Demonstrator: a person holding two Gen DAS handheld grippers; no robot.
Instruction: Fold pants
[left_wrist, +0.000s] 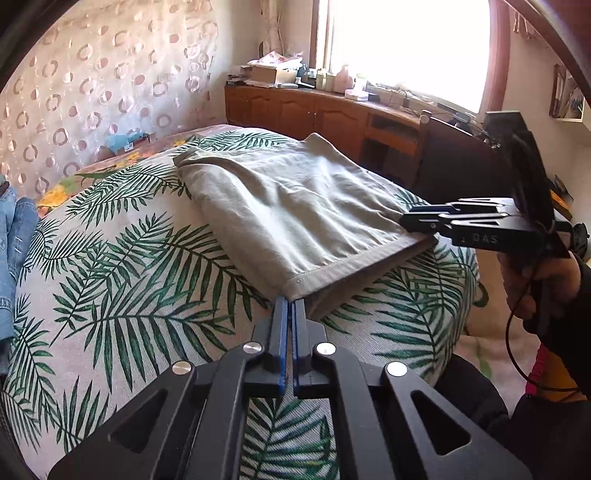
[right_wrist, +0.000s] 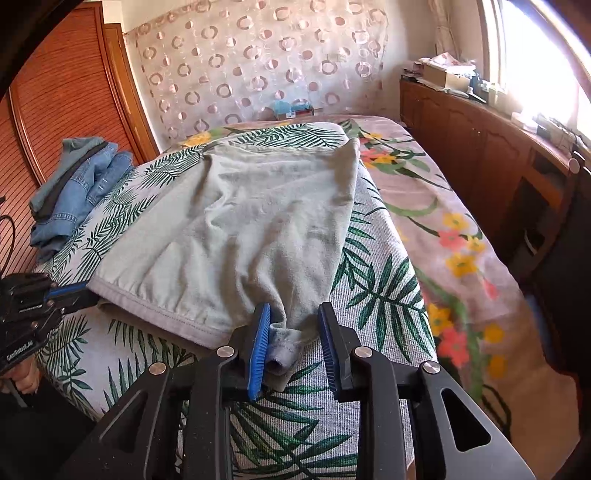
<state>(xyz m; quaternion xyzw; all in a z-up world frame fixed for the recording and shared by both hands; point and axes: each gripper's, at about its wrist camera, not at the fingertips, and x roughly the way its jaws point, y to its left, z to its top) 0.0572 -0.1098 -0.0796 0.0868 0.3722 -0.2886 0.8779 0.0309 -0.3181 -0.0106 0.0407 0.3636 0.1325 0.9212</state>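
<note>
Pinching pants (left_wrist: 291, 206) hem, left claw (left_wrist: 293, 306), right claw (right_wrist: 293, 332) agape, underlayer hidden.

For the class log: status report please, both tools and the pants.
Left tool shut on pants hem corner. Right tool open, other hem corner between its fingers. Pants flat on bed cover. Jeans off to the side, not in the way.

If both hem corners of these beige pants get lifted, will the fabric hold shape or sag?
The beige pants look soft and wrinkled, so they would probably sag between grips. The corner at the open right hand-held gripper is bunched, suggesting floppiness. They are probably light, lying thin on the bed.
</note>
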